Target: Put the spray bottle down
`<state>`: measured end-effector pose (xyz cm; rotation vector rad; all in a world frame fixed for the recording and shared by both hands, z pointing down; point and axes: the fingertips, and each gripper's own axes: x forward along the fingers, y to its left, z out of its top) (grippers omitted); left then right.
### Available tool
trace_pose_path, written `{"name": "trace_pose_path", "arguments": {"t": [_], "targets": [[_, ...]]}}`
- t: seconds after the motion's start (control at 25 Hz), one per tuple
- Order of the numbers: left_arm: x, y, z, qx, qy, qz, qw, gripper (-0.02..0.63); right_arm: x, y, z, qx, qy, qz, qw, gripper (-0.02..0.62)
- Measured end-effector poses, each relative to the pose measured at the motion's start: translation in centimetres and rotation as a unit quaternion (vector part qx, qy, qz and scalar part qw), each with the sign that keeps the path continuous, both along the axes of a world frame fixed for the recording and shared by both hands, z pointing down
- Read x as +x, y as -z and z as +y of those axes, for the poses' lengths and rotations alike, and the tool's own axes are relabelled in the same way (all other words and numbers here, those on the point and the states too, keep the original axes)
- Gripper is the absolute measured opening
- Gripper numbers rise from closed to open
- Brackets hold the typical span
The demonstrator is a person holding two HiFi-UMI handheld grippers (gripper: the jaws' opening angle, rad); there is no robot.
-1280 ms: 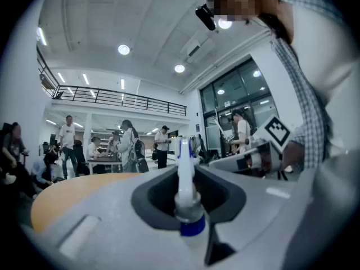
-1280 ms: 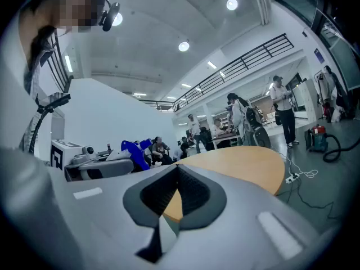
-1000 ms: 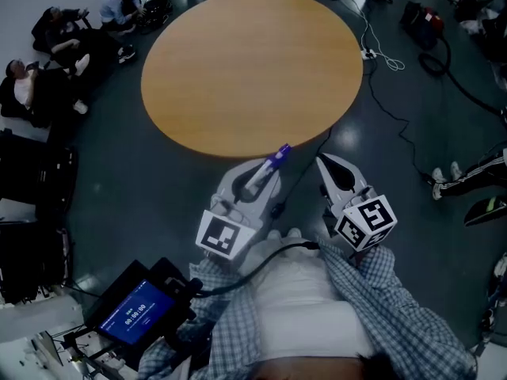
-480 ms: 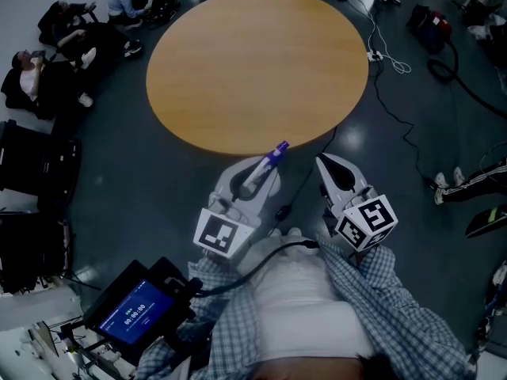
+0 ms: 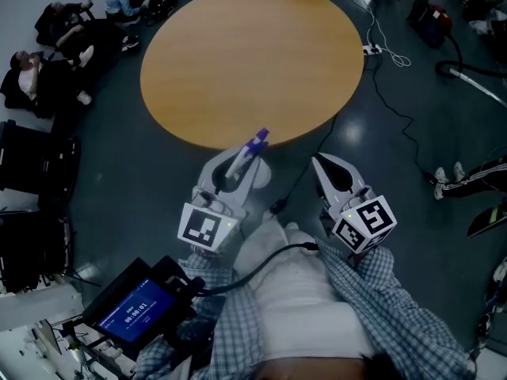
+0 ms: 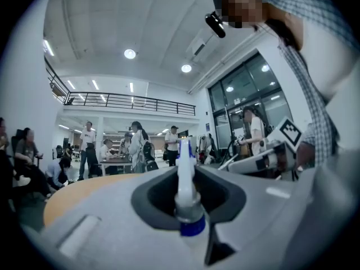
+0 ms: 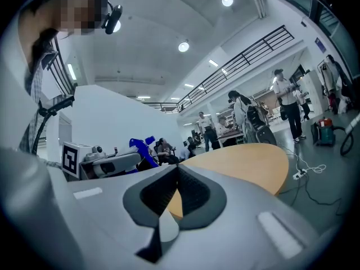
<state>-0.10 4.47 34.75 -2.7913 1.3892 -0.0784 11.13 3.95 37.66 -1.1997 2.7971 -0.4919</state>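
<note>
1. You hold the spray bottle (image 5: 254,142) in your left gripper (image 5: 236,170), off the table. It lies lengthwise along the jaws, and its purple-and-white head pokes out past the tips, pointing away from you. From above, that head shows against the near edge of the round wooden table (image 5: 238,54).
2. You hold both grippers out in front of your body, side by side and well apart. Both point level toward the table. The left one angles a little to the right.
3. Count: one spray bottle, one table, two grippers, and one lit screen (image 5: 136,313) on the floor at your near left.
4. Your left gripper's jaws are partway closed and press on the bottle from both sides. Its neck and blue collar stand between the pads.
5. Your right gripper (image 5: 320,162) sits to the right, short of the table edge. Its jaw tips meet and it holds nothing.
</note>
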Motion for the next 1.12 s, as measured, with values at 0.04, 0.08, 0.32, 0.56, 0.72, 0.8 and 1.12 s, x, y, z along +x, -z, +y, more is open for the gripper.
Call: {"name": "trace_pose_path", "arguments": {"t": [0.04,0.08,0.32,0.56,0.72,0.8,1.12], "targets": [[-0.2,0.0,-0.5,0.002,0.001,-0.002,1.0000,0.071,0.1,-0.1,-0.2,-0.001,-0.002,0.001,1.000,0.003],[-0.4,-0.1,-1.0,0.004,0.002,-0.003,1.0000,0.071,0.2,-0.3,-0.5,-0.001,-0.005,0.002,1.000,0.003],[-1.4,-0.3,-5.7,0.014,-0.002,-0.009,0.9999,0.071,0.4,-0.5,-3.7,-0.005,-0.020,0.012,1.000,0.003],[-3.6,-1.0,-12.4,0.007,-0.019,-0.019,0.9996,0.071,-1.6,-1.3,-10.1,-0.029,-0.033,0.032,0.999,0.003],[-4.1,-1.2,-13.8,0.009,-0.027,-0.025,0.9993,0.071,-2.8,-0.5,-11.8,-0.011,-0.031,0.032,0.999,0.003],[-4.0,-1.2,-13.6,0.014,-0.032,-0.029,0.9990,0.071,-3.3,-0.2,-11.5,-0.002,-0.025,0.031,0.999,0.002],[-4.7,-1.9,-17.7,0.009,-0.052,-0.032,0.9981,0.071,-5.4,0.2,-14.5,-0.003,-0.024,0.033,0.999,0.003]]}}
